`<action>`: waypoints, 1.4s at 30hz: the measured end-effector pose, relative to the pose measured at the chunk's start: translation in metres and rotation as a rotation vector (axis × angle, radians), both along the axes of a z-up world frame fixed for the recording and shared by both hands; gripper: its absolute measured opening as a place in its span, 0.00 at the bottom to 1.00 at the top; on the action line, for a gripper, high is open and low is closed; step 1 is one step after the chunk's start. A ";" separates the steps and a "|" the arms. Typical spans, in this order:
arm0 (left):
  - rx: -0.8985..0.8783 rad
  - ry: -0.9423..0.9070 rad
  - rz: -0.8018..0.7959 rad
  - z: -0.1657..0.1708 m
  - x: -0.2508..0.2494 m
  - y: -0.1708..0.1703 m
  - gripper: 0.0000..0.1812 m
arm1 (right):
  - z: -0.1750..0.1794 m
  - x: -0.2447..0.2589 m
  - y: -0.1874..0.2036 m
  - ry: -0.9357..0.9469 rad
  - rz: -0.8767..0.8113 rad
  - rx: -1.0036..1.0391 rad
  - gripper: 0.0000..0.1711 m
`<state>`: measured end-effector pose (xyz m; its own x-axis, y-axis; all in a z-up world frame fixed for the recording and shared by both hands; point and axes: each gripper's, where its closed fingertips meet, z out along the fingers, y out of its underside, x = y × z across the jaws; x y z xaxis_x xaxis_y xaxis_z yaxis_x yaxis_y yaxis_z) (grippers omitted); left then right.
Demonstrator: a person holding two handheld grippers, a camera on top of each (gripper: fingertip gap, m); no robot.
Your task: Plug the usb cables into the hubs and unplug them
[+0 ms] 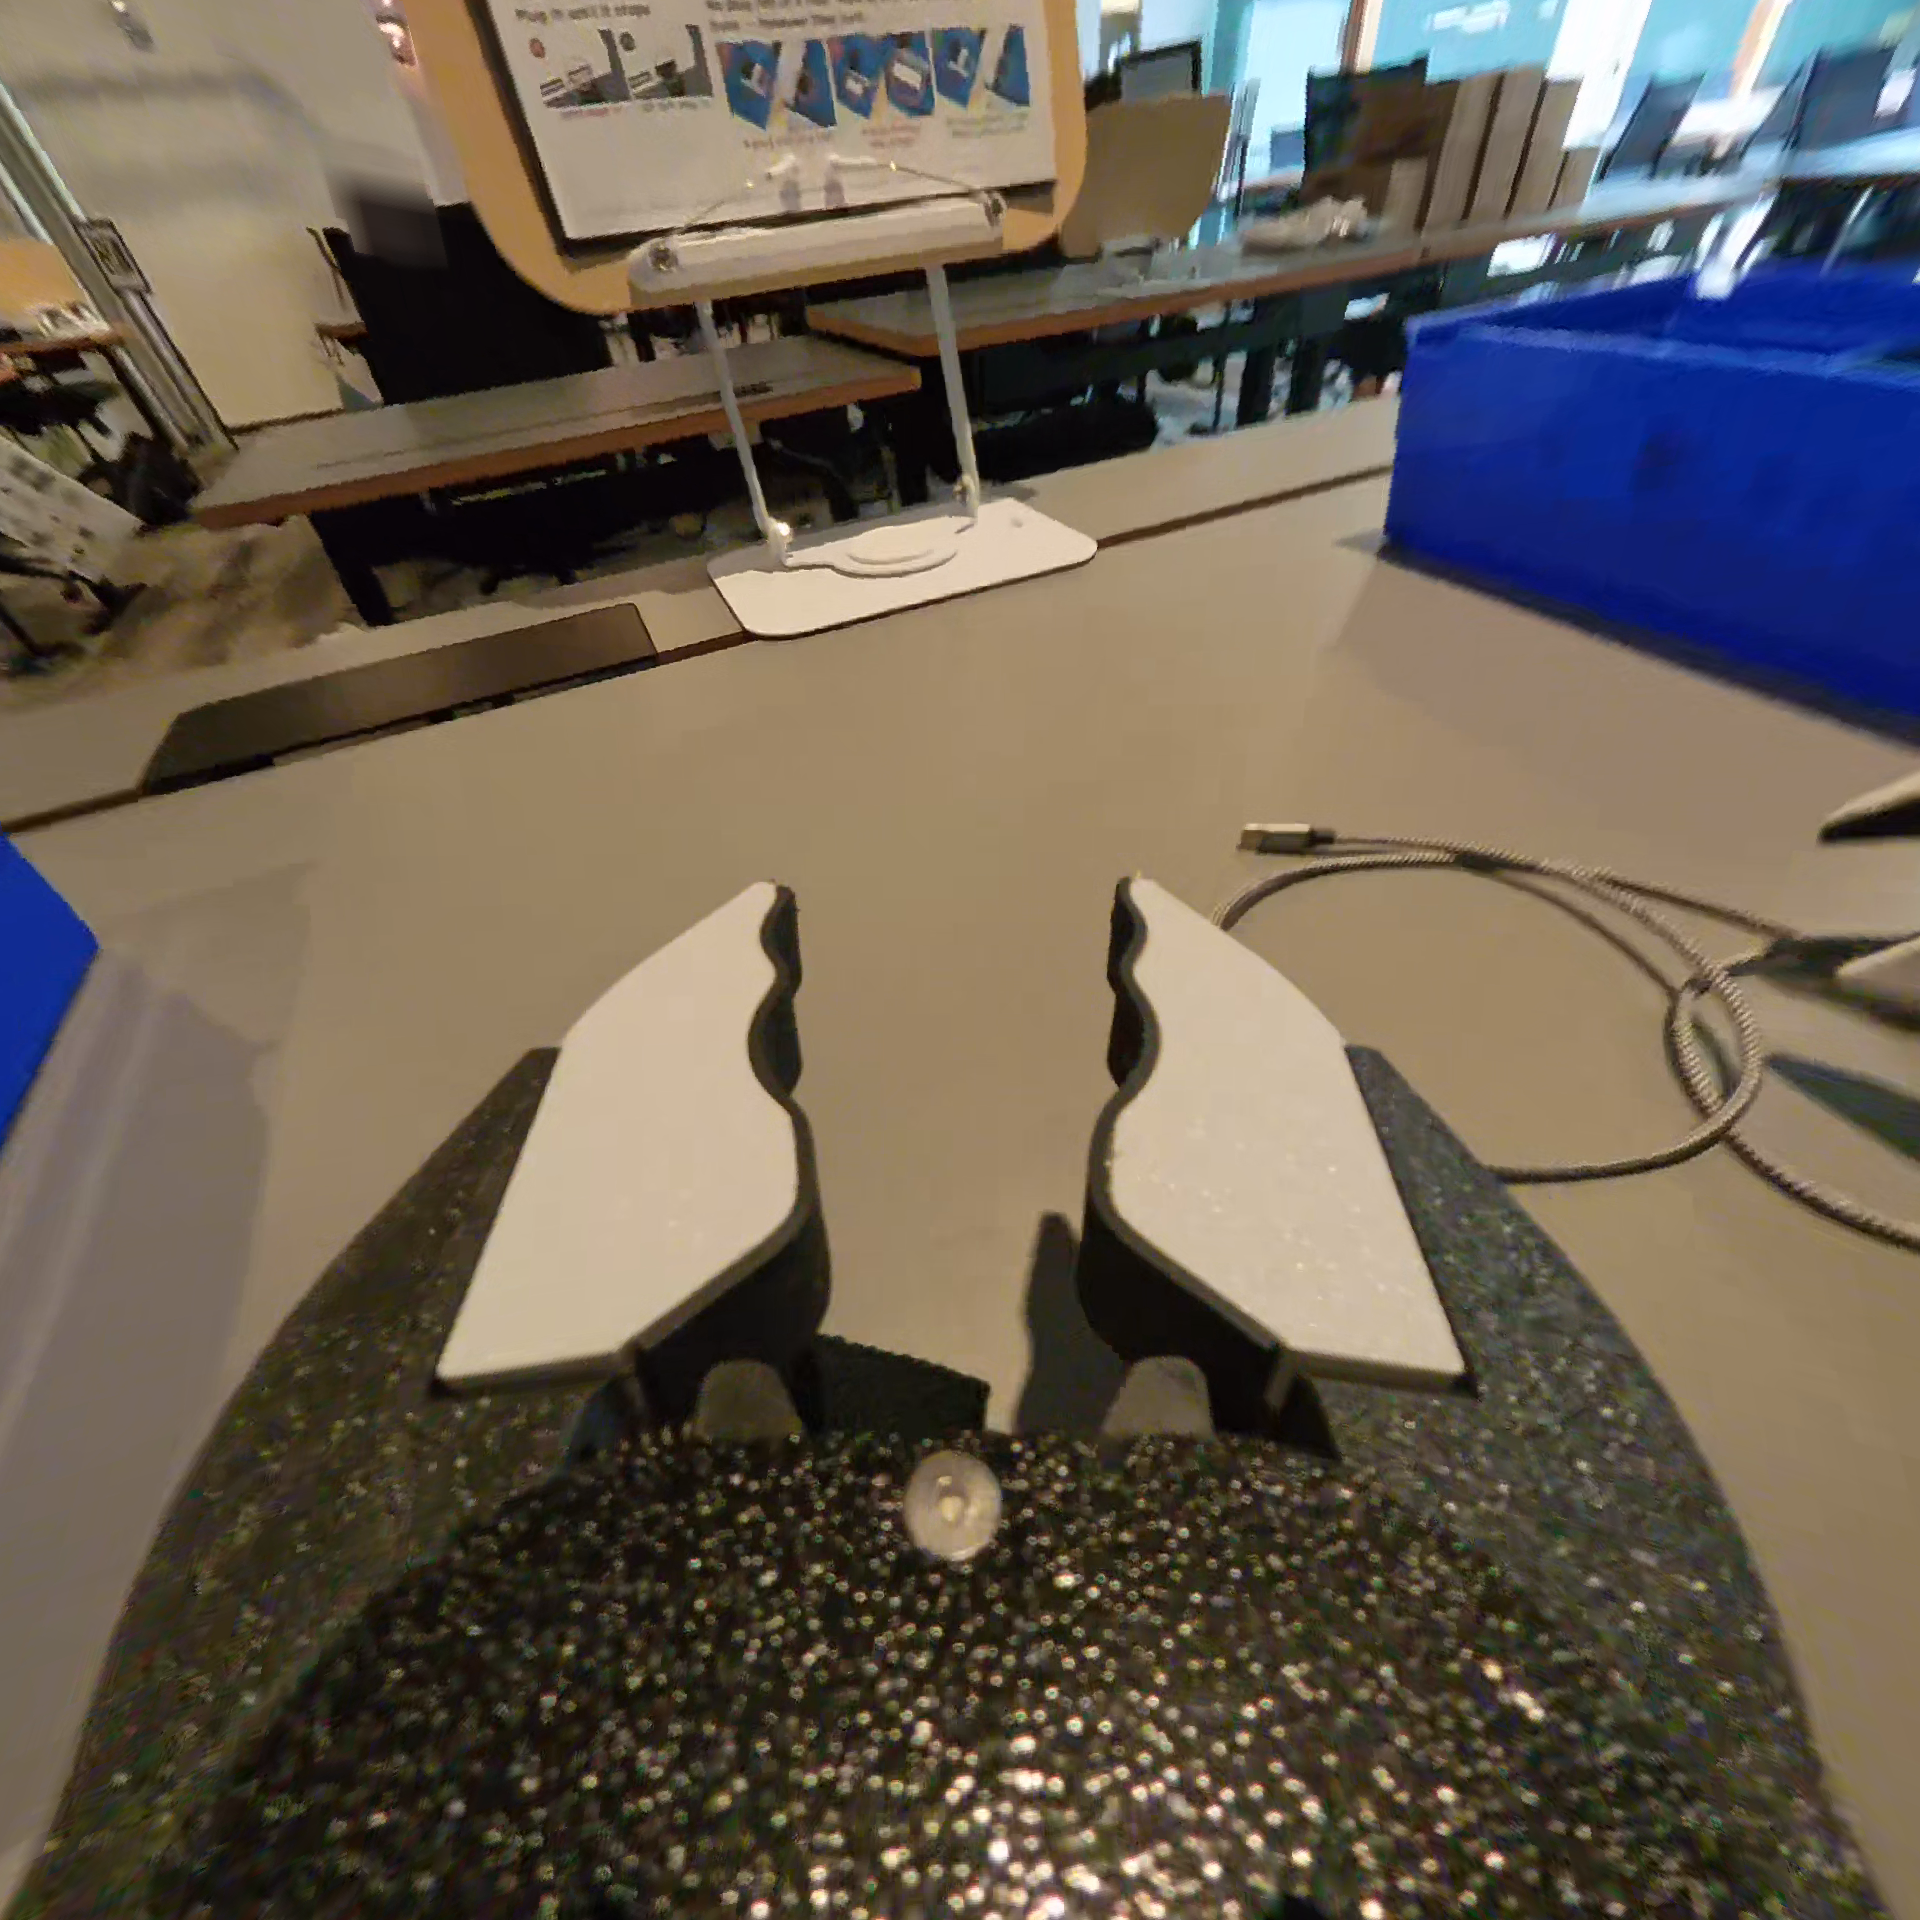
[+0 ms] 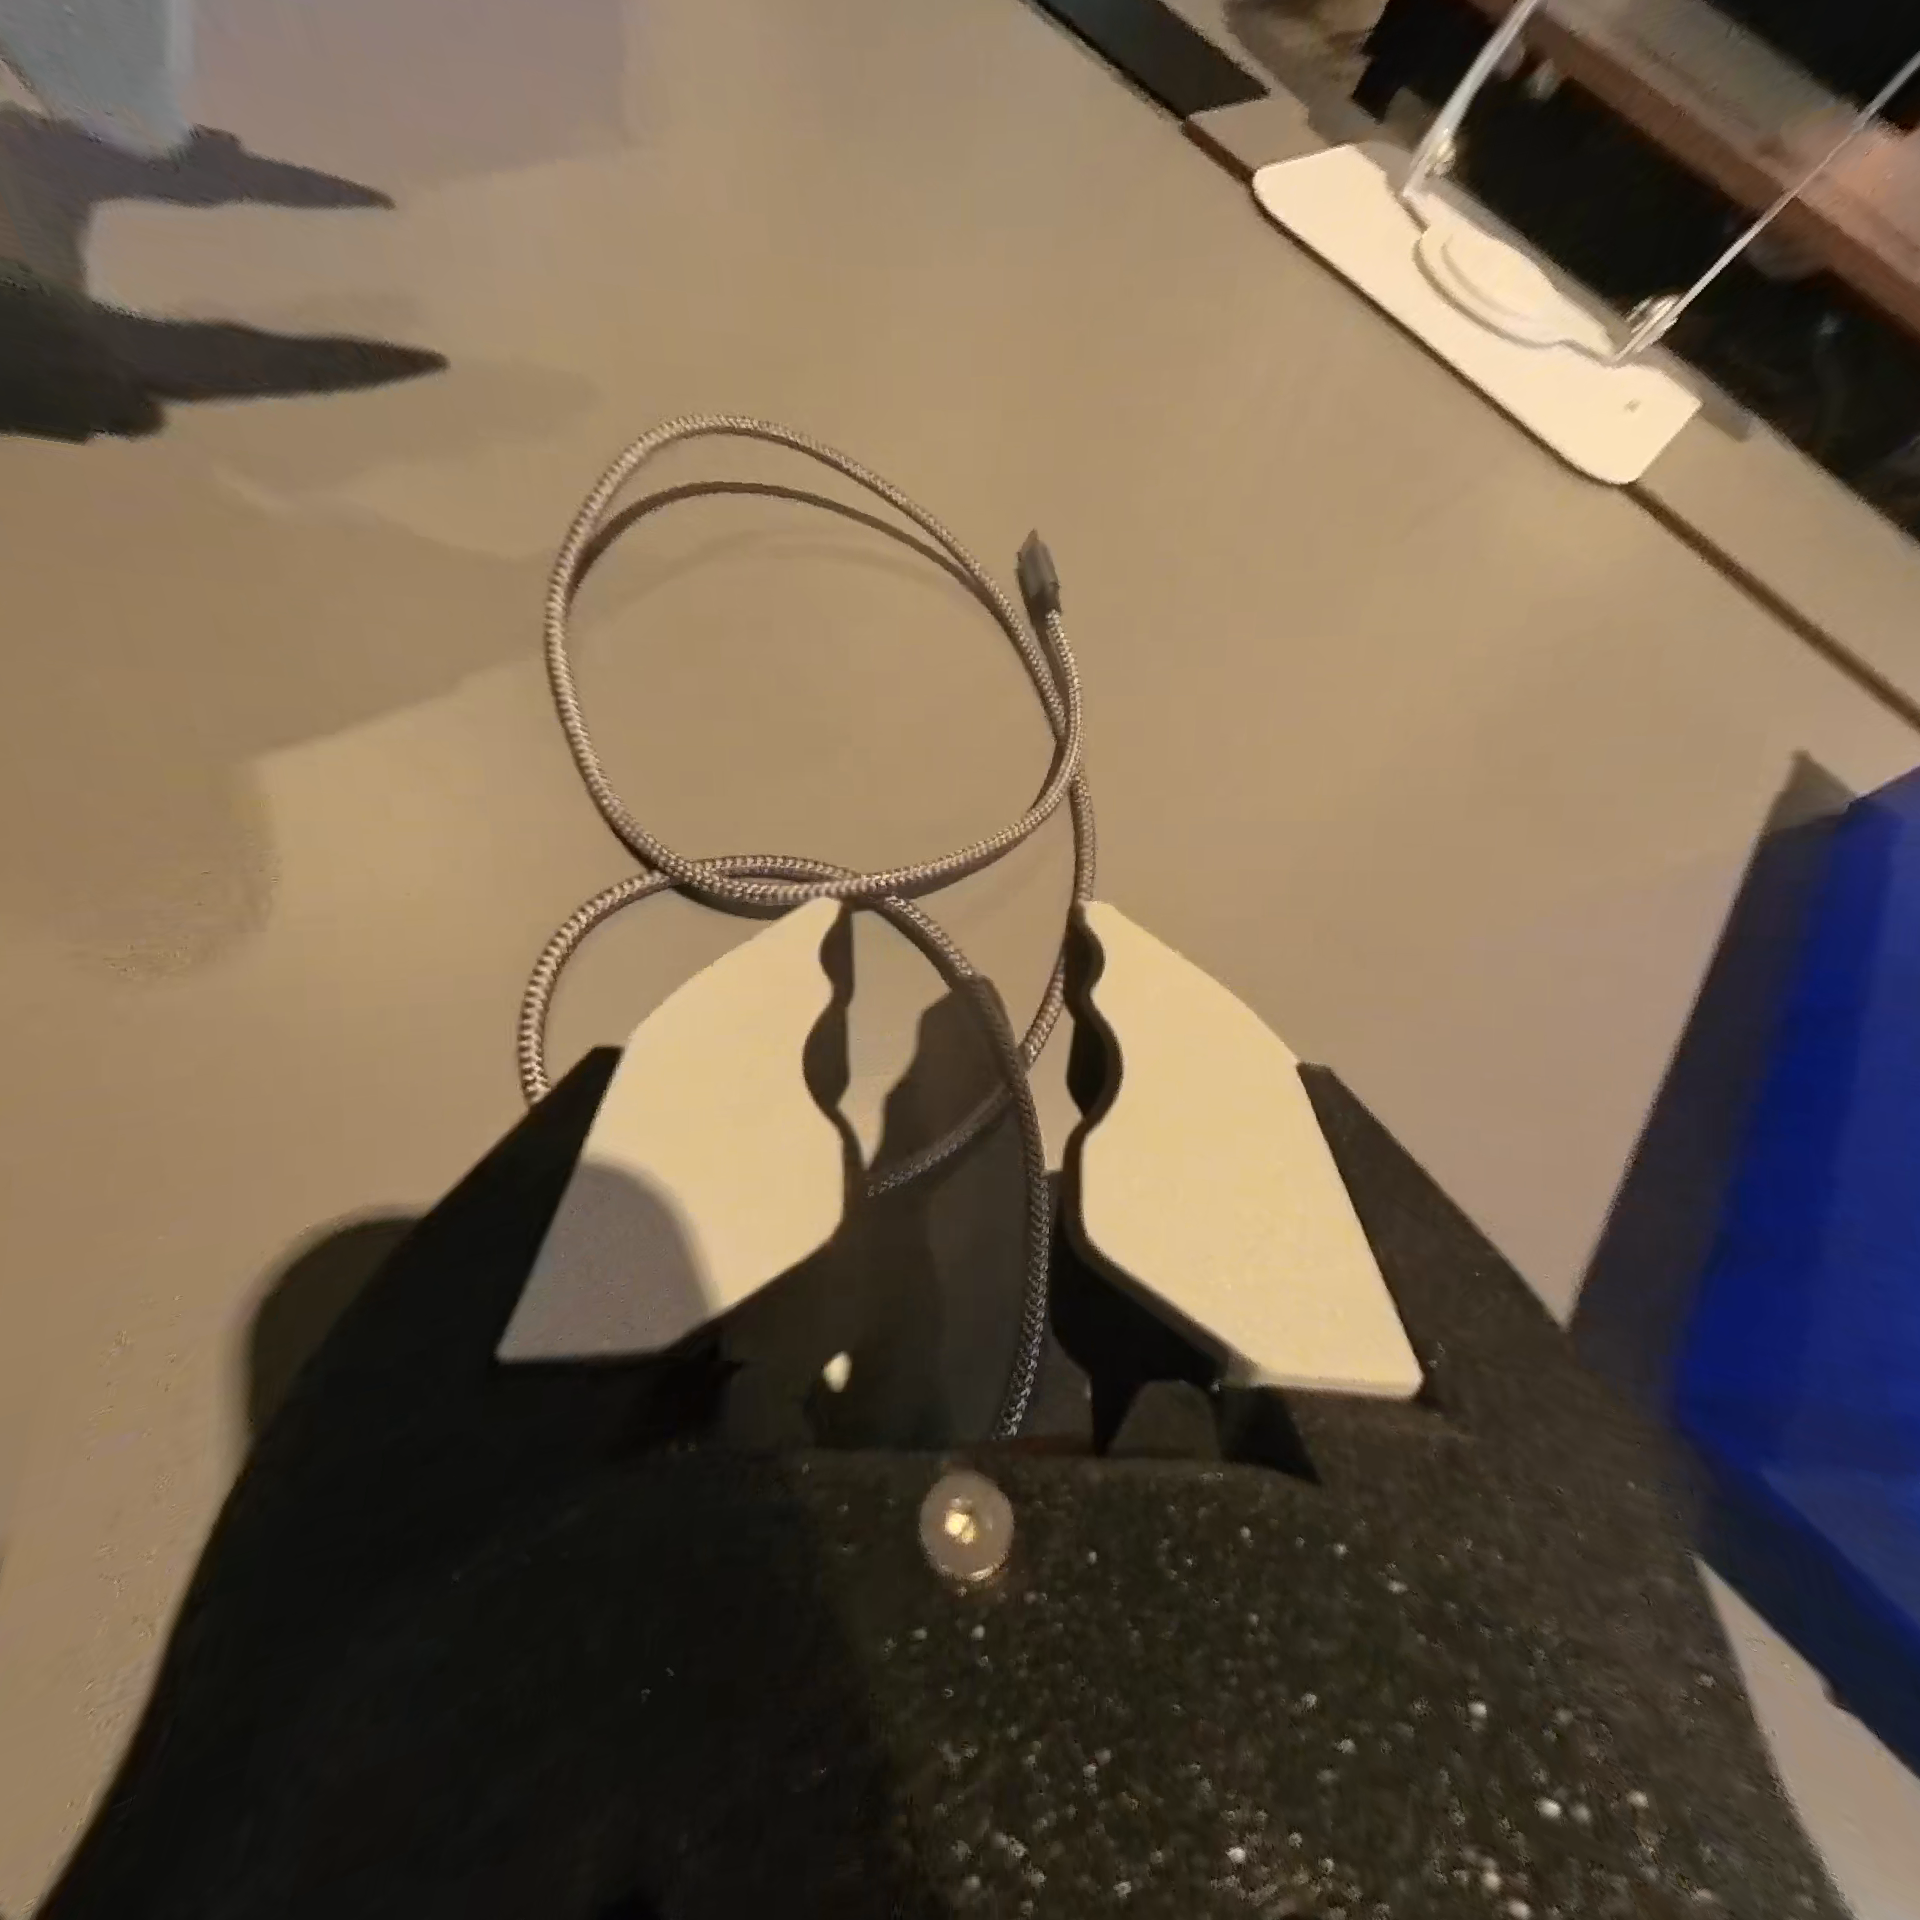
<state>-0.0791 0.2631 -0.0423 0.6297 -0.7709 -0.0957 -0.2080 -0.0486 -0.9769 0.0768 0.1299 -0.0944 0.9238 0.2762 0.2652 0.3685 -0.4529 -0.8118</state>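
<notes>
While right gripper (image 2: pixel 961 914) jaws gape, braided cable (image 2: pixel 727 873) runs between them.

Left wrist view bright and even, background blurred, wide-angle bending at edges, right wrist view dimmer and warm-toned, hard dark shadows on the table (image 2: pixel 1299 727), blue bin (image 2: pixel 1787 1195) smeared

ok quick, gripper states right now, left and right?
Left gripper: open, empty, above bare table.
Right gripper: open, holding nothing; the braided cable lies loose on the table beneath its fingers.
</notes>
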 end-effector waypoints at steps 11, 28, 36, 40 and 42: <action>0.339 0.477 0.039 -0.033 0.025 -0.018 0.31 | 0.007 0.021 0.014 0.255 -0.073 -0.197 0.25; 0.271 0.463 0.083 -0.034 0.014 -0.011 0.28 | -0.031 0.018 0.048 -0.005 -0.084 -0.441 0.05; 0.271 0.458 0.083 -0.034 0.013 -0.012 0.28 | -0.032 0.023 0.055 -0.130 -0.058 -0.494 0.02; 0.267 0.449 0.084 -0.033 0.012 -0.012 0.28 | -0.031 0.027 0.059 -0.201 -0.045 -0.466 0.02; 0.266 0.447 0.084 -0.033 0.012 -0.012 0.28 | -0.029 0.030 0.062 -0.247 -0.046 -0.431 0.02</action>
<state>-0.0667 0.2514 -0.0748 0.5415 -0.6319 -0.5545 -0.6132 0.1543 -0.7747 0.1063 0.1915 -0.1230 0.8614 0.3696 0.3484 0.4983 -0.7480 -0.4384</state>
